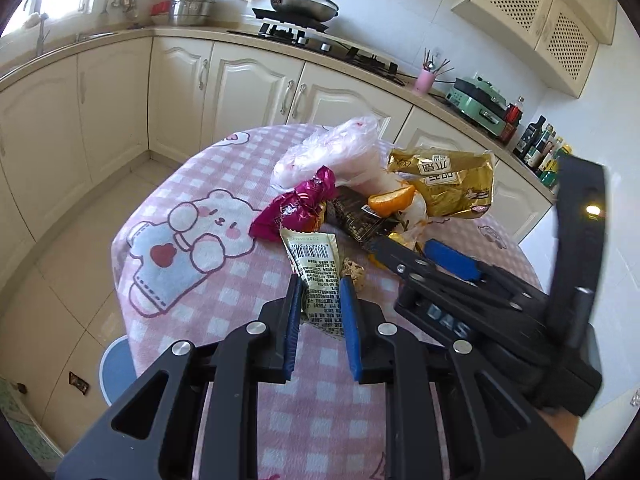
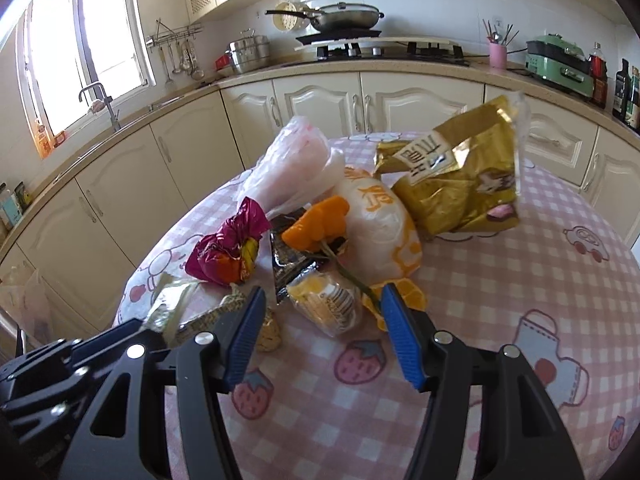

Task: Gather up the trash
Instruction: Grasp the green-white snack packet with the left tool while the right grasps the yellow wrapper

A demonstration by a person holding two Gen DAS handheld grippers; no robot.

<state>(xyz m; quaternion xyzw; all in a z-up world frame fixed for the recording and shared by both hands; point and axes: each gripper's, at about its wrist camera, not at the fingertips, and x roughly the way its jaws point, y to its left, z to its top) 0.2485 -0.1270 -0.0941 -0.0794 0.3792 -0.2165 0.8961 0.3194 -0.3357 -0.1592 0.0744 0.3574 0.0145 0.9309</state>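
While I tilt down over the table (image 1: 224,304), my left gripper (image 1: 320,292) pinches the pale barcode wrapper (image 1: 316,268); my right gripper (image 2: 324,304) gapes, unclamped, around the yellow wrapper (image 2: 326,306) by the trash pile.

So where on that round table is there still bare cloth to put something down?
Bare pink checked tablecloth lies right of the gold foil snack bag and in front of the pile, near the strawberry prints. In the left view, the bear print side left of the magenta foil wrapper is free too. The centre is crowded: white plastic bag, orange peel, small wrappers.
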